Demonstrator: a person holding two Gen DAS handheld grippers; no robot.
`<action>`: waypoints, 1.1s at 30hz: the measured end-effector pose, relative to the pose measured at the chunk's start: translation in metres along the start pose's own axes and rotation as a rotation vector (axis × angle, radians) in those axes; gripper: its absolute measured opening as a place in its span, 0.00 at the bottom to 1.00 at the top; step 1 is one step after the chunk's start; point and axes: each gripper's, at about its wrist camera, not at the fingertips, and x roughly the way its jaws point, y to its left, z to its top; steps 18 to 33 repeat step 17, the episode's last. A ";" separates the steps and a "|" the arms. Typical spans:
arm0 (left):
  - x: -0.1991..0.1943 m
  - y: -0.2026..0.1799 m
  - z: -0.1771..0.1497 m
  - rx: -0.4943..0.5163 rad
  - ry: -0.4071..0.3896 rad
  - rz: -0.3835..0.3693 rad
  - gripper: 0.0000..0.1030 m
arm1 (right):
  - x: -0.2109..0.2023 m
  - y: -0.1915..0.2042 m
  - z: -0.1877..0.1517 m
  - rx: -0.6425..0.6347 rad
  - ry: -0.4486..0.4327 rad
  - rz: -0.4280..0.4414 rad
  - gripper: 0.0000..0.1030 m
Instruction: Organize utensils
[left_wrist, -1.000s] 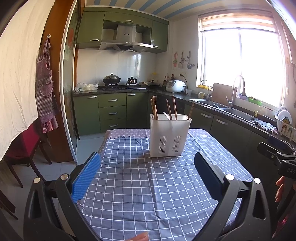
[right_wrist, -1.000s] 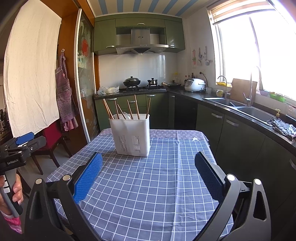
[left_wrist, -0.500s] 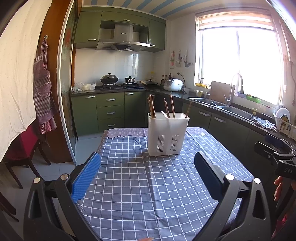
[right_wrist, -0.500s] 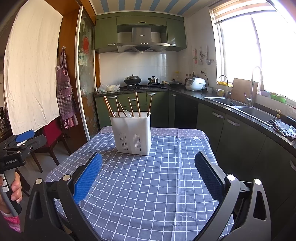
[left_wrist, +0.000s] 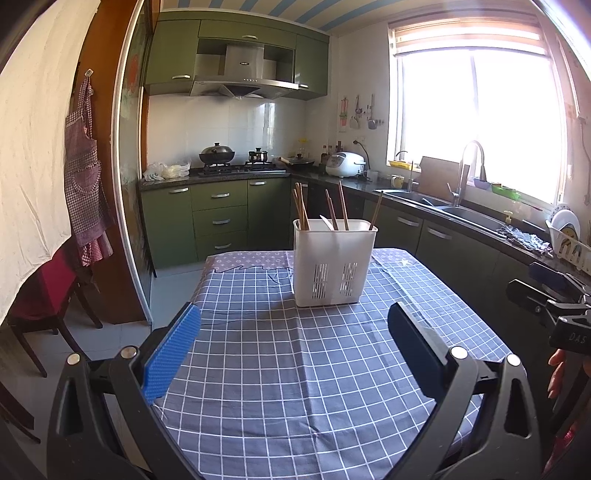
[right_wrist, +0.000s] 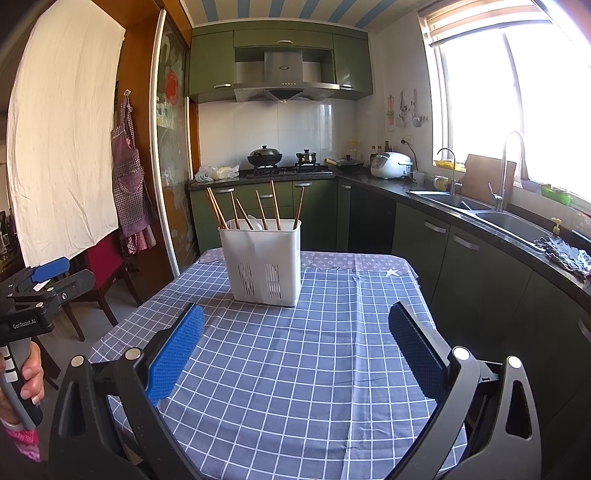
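A white slotted utensil holder (left_wrist: 332, 262) stands upright on the blue checked tablecloth (left_wrist: 295, 369), toward the far end of the table. Several wooden chopsticks (left_wrist: 301, 206) and a white spoon (left_wrist: 327, 222) stick out of it. It also shows in the right wrist view (right_wrist: 264, 262) with its chopsticks (right_wrist: 275, 205). My left gripper (left_wrist: 295, 350) is open and empty, held well short of the holder. My right gripper (right_wrist: 295, 350) is open and empty too, at about the same distance.
Green kitchen cabinets (left_wrist: 221, 218) and a stove stand behind the table. A counter with a sink (left_wrist: 461, 214) runs along the right. A red chair (left_wrist: 44, 295) stands at the left. The other hand-held gripper shows at the edge of each view (right_wrist: 33, 295).
Both grippers have tilted or drawn back slightly, so the holder sits a little lower and smaller in view. Both stay open and empty.
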 end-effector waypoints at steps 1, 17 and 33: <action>0.001 0.001 0.000 -0.007 0.001 -0.002 0.94 | 0.000 0.000 0.000 0.000 0.001 0.000 0.96; 0.026 0.007 -0.005 -0.007 0.057 0.001 0.94 | 0.012 -0.006 -0.005 0.013 0.026 -0.006 0.96; 0.026 0.007 -0.005 -0.007 0.057 0.001 0.94 | 0.012 -0.006 -0.005 0.013 0.026 -0.006 0.96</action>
